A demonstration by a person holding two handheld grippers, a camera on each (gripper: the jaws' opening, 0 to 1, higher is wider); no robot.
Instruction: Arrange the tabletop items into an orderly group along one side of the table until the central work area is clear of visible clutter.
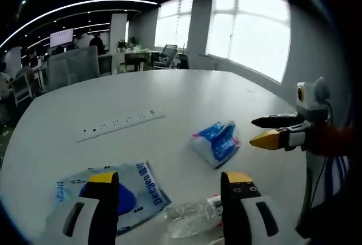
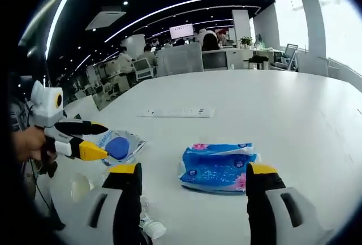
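Fingers of the right gripper (image 2: pixel 194 194) stand apart and empty, the blue tissue pack (image 2: pixel 218 167) lying just ahead on the white table (image 2: pixel 271 109); it looks soft and light, best pinched across its width; left gripper (image 1: pixel 171 200) fingers also apart, over the flat blue-and-white pouch (image 1: pixel 133 191) and a clear plastic bottle (image 1: pixel 192 216), seemingly empty, likely slippery.

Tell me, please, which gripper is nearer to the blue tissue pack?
Right. The right gripper hovers open just in front of the blue tissue pack, jaws either side of it. The left gripper sits farther off, over the white-and-blue pouch and plastic bottle.
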